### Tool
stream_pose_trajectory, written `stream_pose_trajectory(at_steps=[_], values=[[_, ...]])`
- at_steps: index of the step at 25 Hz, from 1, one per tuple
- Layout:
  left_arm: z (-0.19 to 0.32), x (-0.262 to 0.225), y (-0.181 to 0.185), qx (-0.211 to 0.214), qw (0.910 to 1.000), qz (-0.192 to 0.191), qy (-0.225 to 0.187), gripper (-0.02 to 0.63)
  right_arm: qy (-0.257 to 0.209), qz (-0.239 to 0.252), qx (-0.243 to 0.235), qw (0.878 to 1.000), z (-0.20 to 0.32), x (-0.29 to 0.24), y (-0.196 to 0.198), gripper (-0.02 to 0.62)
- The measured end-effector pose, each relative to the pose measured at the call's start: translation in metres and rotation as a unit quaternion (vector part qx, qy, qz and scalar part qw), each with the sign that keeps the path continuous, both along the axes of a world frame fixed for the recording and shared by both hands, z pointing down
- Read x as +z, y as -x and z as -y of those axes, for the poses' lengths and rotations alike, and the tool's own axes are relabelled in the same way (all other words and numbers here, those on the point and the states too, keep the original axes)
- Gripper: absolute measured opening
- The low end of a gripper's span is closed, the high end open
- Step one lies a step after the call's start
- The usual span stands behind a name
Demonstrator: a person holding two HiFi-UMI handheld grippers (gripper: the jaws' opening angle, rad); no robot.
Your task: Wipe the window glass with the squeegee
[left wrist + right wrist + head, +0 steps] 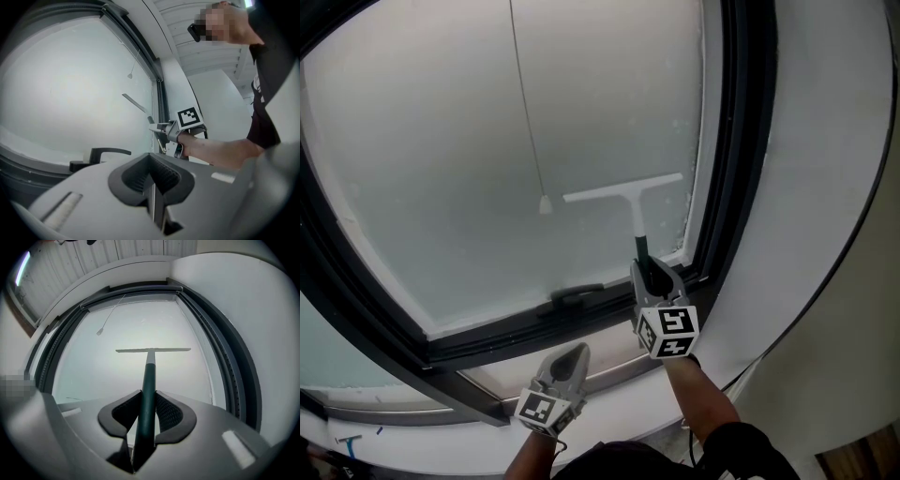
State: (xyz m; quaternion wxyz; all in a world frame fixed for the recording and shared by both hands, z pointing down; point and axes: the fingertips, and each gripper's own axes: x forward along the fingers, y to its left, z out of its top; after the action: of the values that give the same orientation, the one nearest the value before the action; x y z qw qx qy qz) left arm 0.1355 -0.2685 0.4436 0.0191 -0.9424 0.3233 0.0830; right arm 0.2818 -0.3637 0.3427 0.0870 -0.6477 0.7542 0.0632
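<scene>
The squeegee (pixel 623 194) has a white T-shaped blade and a dark green handle (pixel 148 390). Its blade (pixel 153 350) lies flat against the frosted window glass (pixel 469 159) in the pane's lower right part. My right gripper (pixel 649 272) is shut on the handle's lower end, just above the dark bottom frame; in the right gripper view the handle runs straight up between the jaws (pixel 147 411). My left gripper (pixel 572 359) hangs lower, below the frame, shut with nothing in it (pixel 152 180). From the left gripper view, the right gripper (pixel 169 133) and the blade (pixel 136 104) show ahead.
A black window handle (pixel 577 293) sits on the bottom frame, left of the right gripper. A blind cord with a small pull (pixel 545 204) hangs in front of the glass, left of the blade. The dark side frame (pixel 741 141) and a white wall (pixel 825 187) stand close on the right.
</scene>
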Motion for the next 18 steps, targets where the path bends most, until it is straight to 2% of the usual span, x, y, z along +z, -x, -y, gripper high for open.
stream_pose_trajectory(at_steps=[6, 18], values=[[-0.006, 0.004, -0.004, 0.005, 1.0, -0.001, 0.001, 0.0, 0.007, -0.01, 0.007, 1.0, -0.006, 0.01, 0.001, 0.095], [-0.005, 0.008, -0.01, 0.011, 0.9999, -0.004, 0.01, 0.0, 0.053, 0.005, 0.002, 0.999, -0.013, 0.055, 0.006, 0.095]])
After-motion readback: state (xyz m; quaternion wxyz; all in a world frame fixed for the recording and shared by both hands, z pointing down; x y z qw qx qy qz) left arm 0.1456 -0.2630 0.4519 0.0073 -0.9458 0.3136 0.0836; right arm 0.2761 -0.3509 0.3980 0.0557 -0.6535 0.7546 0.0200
